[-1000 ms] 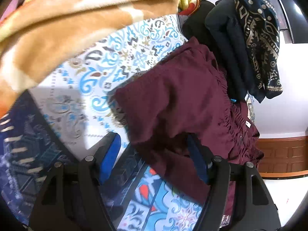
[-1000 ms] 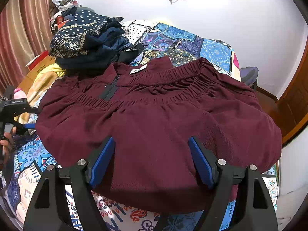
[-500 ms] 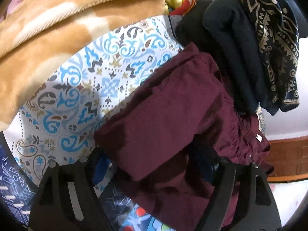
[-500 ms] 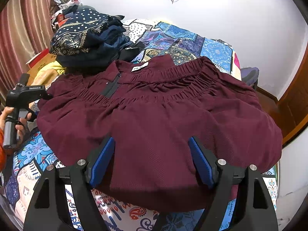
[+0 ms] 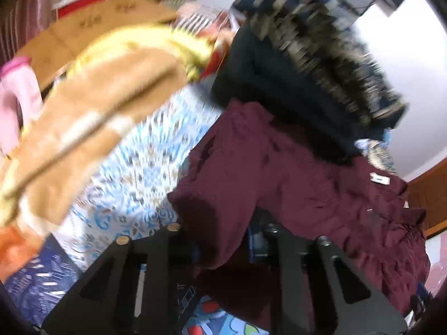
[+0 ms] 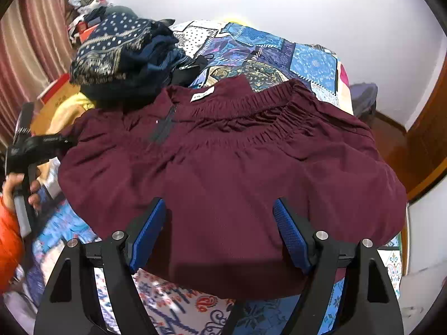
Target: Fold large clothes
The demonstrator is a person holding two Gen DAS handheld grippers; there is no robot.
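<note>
The maroon garment is lying spread on the patterned bedspread, directly ahead of the right gripper. Its long axis is running from side to side across that gripper's view, and its gathered elastic waistband with the white label is pointing away from the gripper, toward the far wall. The near hem is lying under and between the two blue-padded fingers, which are standing wide apart with cloth showing in the gap; they are gripping nothing.

Out to that gripper's left, a hand is holding the handle of the left gripper at the garment's left edge. In the left wrist view, which is blurred, the left gripper is sitting at that edge with maroon cloth draped over and between its black fingers. The pads are hidden by the fabric, so I cannot tell whether the jaws are closed on it. From this gripper the garment is stretching ahead and to the right, label at the far right.

Beyond the garment a pile of dark navy clothes is resting against its far left corner. Left of the left gripper a tan and yellow blanket is lying.
</note>
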